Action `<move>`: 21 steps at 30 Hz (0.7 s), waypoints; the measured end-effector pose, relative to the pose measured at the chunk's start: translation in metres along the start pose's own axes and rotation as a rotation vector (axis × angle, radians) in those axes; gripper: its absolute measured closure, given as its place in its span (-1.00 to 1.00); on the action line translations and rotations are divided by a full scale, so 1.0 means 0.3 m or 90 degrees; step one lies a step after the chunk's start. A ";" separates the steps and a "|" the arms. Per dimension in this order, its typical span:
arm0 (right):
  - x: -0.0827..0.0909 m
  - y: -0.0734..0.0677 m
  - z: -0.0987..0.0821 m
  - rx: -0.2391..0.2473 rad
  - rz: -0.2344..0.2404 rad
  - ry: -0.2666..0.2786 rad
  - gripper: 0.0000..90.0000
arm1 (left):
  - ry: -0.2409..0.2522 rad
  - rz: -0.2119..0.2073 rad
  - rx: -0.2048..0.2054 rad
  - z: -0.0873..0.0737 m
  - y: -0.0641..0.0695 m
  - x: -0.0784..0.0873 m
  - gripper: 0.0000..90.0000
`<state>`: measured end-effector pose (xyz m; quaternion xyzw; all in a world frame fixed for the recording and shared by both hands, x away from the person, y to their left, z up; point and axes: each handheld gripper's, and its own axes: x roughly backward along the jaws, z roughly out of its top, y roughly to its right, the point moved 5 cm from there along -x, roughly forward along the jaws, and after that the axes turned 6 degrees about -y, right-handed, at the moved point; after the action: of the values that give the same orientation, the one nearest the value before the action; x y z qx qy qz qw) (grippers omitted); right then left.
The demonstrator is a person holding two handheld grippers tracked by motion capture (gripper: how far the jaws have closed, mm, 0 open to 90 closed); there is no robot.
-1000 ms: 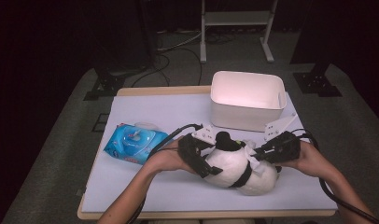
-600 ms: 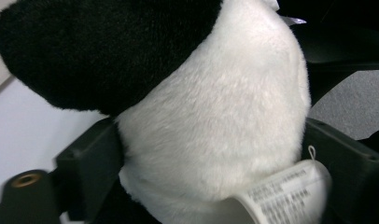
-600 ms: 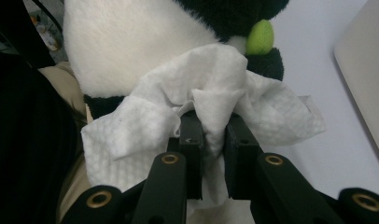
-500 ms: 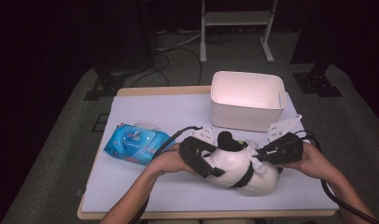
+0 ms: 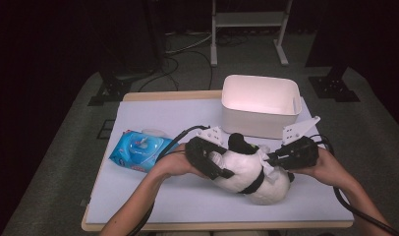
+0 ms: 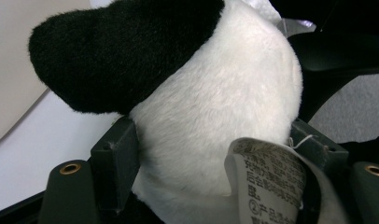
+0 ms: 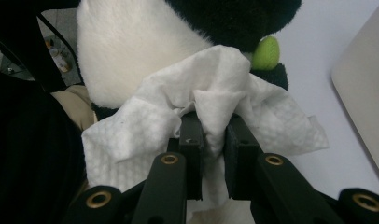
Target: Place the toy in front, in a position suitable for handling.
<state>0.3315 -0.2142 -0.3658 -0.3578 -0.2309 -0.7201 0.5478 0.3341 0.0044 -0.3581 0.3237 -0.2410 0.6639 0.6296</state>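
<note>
Two grippers are working on one plush panda, and we are taking the white bin as our landmark for everything on the table. The table itself is the largest thing here, covered in a pale sheet, and the bin is standing on it toward the far right corner, open side up. The panda is lying on its side just in front of the bin, nearer the person, apart from the bin's front wall.

We are seeing the left gripper come in from the bin's front-left side, and its jaws have just been closing around the panda's white body: in the left gripper view both pads are sitting against the fur, with the panda between them and its printed label hanging in front (the text on it is too small for us to read).

The right gripper is reaching in from in front of the bin's right end. Its jaws are standing narrow and pinching a crumpled white wipe, which is pressing against the panda's fur beside a small green patch.

A blue pack of wipes is lying flat, well to the left of the bin, apart from the panda.
</note>
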 end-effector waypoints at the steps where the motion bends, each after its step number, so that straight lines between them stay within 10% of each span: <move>1: 0.000 0.000 0.004 0.002 0.000 0.004 0.75 | -0.003 0.003 -0.005 0.004 0.001 0.007 -0.40; 14: -0.013 -0.002 0.054 0.001 0.012 0.029 0.75 | -0.024 0.038 -0.036 0.044 0.009 0.110 -0.32; 21: -0.009 0.005 0.059 -0.005 0.016 0.036 0.75 | -0.023 0.031 -0.033 0.035 0.009 0.076 -0.35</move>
<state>0.3379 -0.2000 -0.3568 -0.3420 -0.2079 -0.7239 0.5620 0.3326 0.0121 -0.3341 0.3133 -0.2770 0.6665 0.6172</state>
